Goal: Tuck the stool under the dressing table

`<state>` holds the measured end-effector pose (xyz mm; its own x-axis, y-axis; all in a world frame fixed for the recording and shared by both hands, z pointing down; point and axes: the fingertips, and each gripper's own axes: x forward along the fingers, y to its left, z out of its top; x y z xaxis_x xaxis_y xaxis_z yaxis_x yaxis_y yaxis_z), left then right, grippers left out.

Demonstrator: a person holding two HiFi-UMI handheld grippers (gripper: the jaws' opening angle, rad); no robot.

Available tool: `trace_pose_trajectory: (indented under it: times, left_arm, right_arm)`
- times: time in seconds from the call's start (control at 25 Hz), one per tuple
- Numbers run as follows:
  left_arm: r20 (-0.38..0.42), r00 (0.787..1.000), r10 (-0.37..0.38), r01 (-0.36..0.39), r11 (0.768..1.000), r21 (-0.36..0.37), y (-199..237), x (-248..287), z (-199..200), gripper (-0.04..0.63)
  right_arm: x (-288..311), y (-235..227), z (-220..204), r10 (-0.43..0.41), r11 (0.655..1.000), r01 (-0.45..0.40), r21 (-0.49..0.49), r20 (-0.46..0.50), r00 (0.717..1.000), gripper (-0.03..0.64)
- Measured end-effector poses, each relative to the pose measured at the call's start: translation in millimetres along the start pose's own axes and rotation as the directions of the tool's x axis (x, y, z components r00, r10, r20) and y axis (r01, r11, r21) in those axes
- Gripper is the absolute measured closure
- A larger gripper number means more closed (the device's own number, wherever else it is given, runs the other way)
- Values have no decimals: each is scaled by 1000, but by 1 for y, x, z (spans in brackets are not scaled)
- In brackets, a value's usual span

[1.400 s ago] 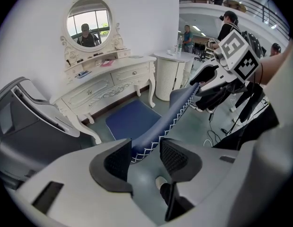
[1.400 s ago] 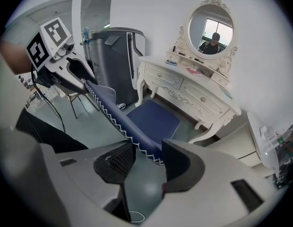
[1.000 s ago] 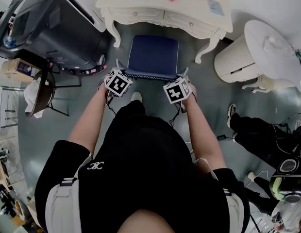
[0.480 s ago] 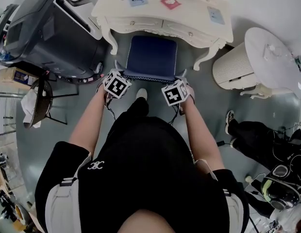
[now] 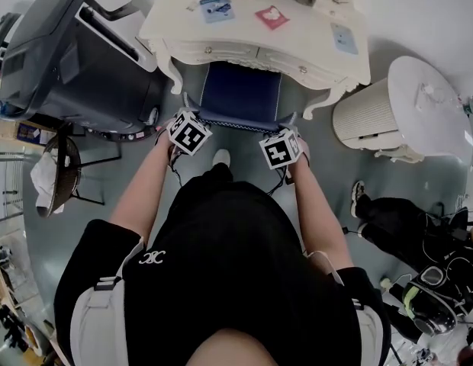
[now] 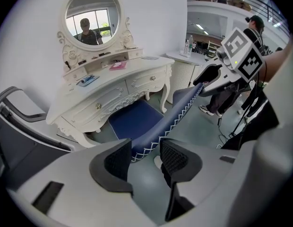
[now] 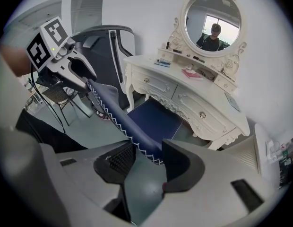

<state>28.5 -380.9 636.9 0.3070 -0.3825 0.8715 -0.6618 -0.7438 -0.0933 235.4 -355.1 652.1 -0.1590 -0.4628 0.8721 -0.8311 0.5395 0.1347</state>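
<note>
Near rim of the stool pinched by left gripper and right gripper, seat half under the dressing table, upper centre. Pushing step, I reckon; next wants a straight, level shove deeper in

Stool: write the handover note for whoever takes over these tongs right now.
Left tongs: closed on the stool's near seat edge, left corner.
Right tongs: closed on the same edge, right corner.
Stool: far part of the seat already under the dressing table, near part out.
Left to do: push it fully in, then open both tongs and back away.
</note>
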Motion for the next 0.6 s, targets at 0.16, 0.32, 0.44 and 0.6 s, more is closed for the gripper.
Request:
trace_pose_trajectory:
  times: [0.16,0.32,0.44,0.6]
  left_arm:
    - [-2,1000,-27,27,1000,12,13,11,15,411]
    - [-7,1000,-22,22,1000,21,34,23,31,413]
    - [-15,999,-31,31,999,31,48,32,45,411]
    - [-8,999,-54,54,998,45,65,42,64,411]
  right_arm:
    - [10,-18,13,-6,1000,6,12,-16,1000,443]
    - [23,-32,32,-14,1000,15,26,-21,1000,442]
    - [31,-45,43,-28,999,29,45,-18,999,442]
    - [41,-63,61,-46,997,47,60,-17,999,440]
